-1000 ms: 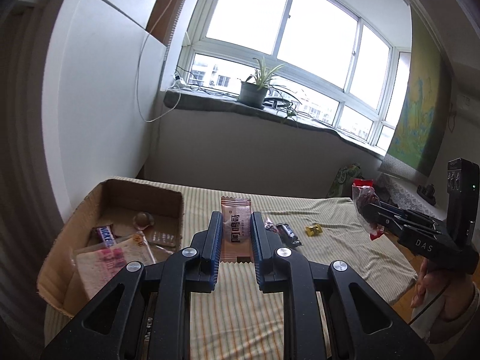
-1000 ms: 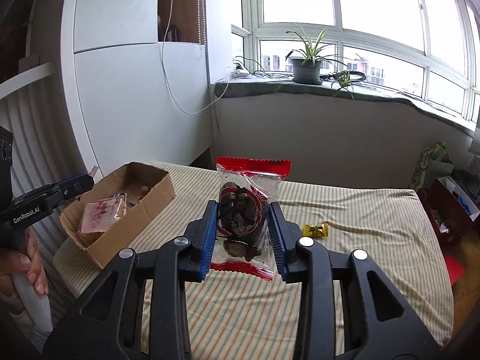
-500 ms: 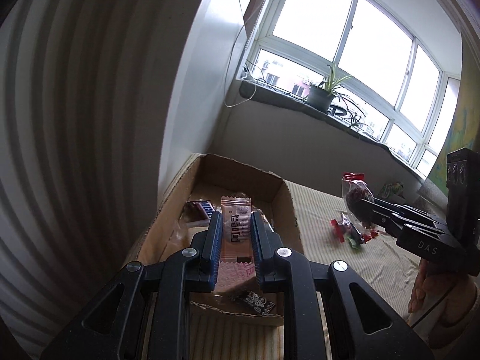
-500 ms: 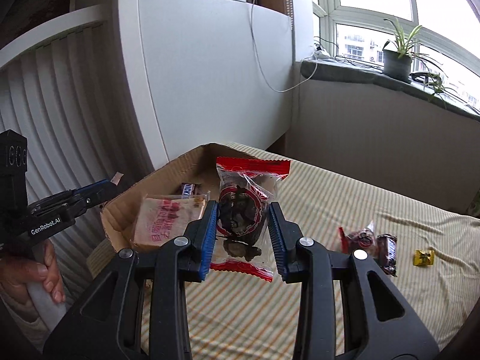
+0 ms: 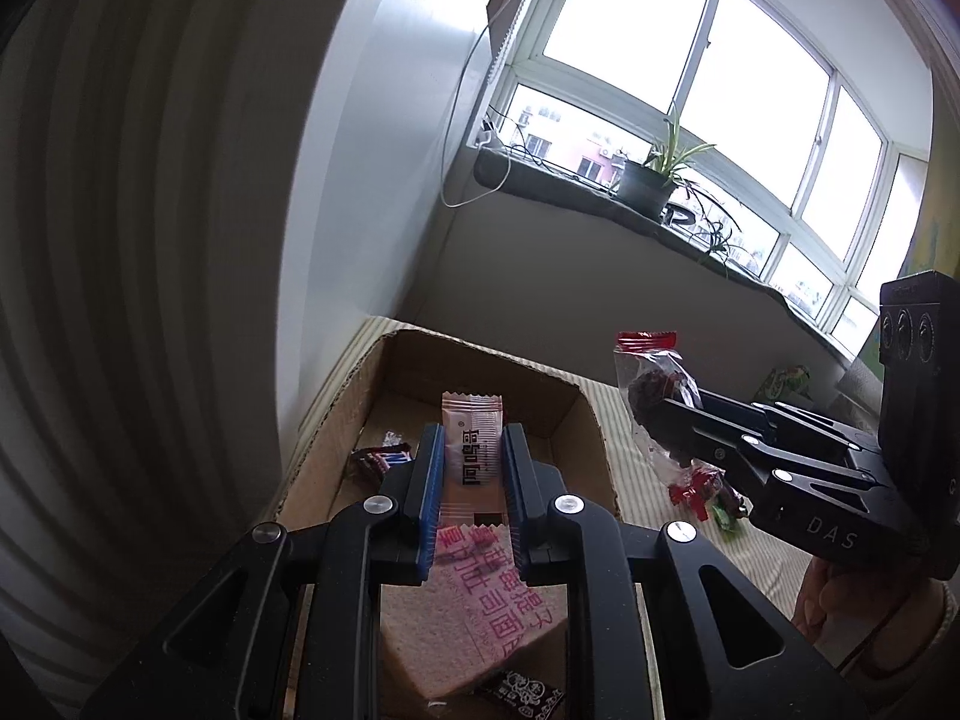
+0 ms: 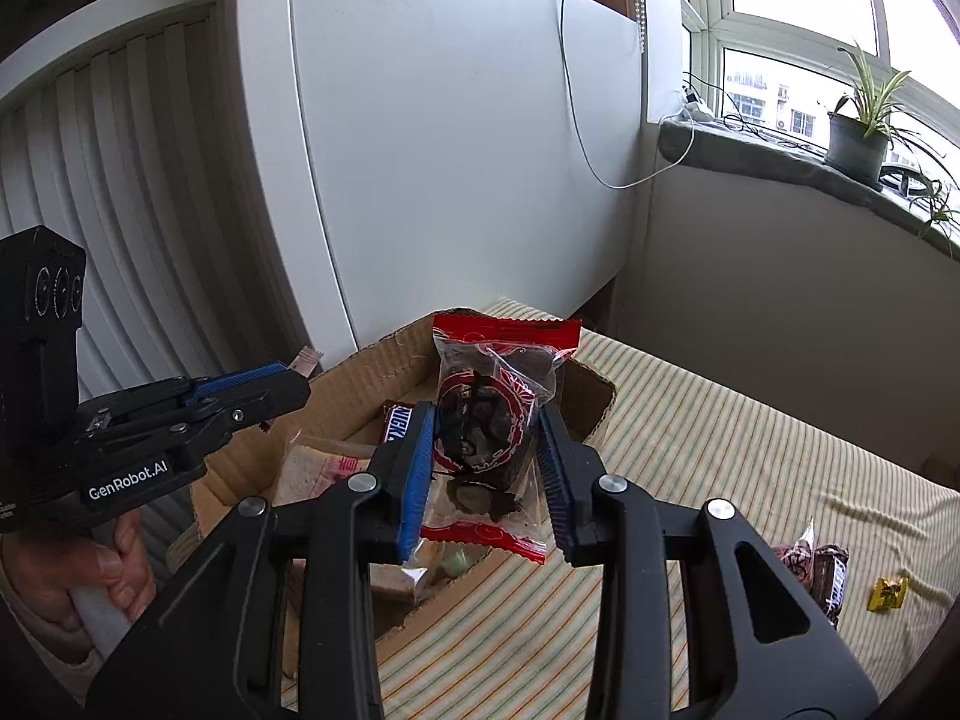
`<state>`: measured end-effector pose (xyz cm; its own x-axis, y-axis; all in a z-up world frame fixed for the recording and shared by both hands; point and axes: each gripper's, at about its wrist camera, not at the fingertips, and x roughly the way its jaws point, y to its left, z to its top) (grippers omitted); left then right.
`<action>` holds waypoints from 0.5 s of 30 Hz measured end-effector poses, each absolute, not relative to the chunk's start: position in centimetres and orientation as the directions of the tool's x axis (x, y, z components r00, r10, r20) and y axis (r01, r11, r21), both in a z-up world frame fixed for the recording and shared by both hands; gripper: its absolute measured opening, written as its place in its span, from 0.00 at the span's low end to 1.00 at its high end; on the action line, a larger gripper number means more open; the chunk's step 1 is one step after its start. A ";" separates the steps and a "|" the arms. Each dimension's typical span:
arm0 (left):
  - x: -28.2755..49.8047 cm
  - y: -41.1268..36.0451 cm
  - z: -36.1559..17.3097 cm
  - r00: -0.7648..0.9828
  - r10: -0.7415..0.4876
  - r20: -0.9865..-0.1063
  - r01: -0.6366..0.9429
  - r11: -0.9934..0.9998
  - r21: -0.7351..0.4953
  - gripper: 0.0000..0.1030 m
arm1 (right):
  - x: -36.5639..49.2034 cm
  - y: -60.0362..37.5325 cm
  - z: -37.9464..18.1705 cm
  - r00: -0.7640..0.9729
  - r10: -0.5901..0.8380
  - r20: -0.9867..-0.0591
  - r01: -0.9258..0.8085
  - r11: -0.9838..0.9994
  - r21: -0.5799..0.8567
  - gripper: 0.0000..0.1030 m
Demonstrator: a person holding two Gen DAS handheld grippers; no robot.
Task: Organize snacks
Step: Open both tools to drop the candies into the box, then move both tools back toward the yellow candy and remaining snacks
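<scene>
**Two snack packets, each held above one cardboard box**

Two grippers, each clamped on a packet. Left gripper [image 5: 471, 468]: jaws narrow, pinching a slim pink bar wrapper [image 5: 471, 450] upright, printed side to the camera, above the inside of the cardboard box [image 5: 336, 438]. Right gripper [image 6: 486, 468]: jaws set wider, gripping a clear packet with red ends [image 6: 495, 414] (dark contents inside), held over the box's near edge.

Box contents, as visible:
- flat bread-like packet with red lettering [image 5: 480, 606], lying directly below the left jaws
- chocolate bar in brown and blue wrapper [image 5: 378, 459], by the box's left wall
- small black sachet [image 5: 525, 690], at the near edge

Box location: striped cloth [image 6: 720, 438], at its corner beside the white cabinet [image 6: 450, 150].

Loose on the cloth, well apart from the box: a dark-wrapped bar [image 6: 831, 576], a small red packet just beside it [image 6: 792, 555], a yellow sweet [image 6: 889, 593].

Windowsill: potted plant [image 6: 858, 144].
</scene>
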<state>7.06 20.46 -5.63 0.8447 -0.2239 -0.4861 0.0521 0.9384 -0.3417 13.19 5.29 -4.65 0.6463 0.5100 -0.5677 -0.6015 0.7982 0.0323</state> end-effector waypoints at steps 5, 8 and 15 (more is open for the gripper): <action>8.4 20.7 -6.4 0.837 -0.211 -0.504 0.024 0.935 -0.353 0.35 | 15.8 6.9 -5.5 0.633 0.516 -0.577 -0.619 0.785 0.023 0.45; 7.7 21.5 -6.7 0.848 -0.174 -0.500 -0.023 0.932 -0.363 0.78 | 16.4 6.6 -6.5 0.631 0.506 -0.587 -0.601 0.798 0.043 0.58; 5.7 22.9 -6.7 0.856 -0.132 -0.500 -0.081 0.921 -0.382 0.78 | 14.4 4.3 -7.4 0.639 0.490 -0.593 -0.566 0.821 0.068 0.67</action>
<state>5.73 22.87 -6.68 0.8561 -0.1324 -0.4996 -0.0806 0.9206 -0.3821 14.44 4.29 -7.42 0.6393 0.4901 -0.5926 -0.5664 0.8213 0.0682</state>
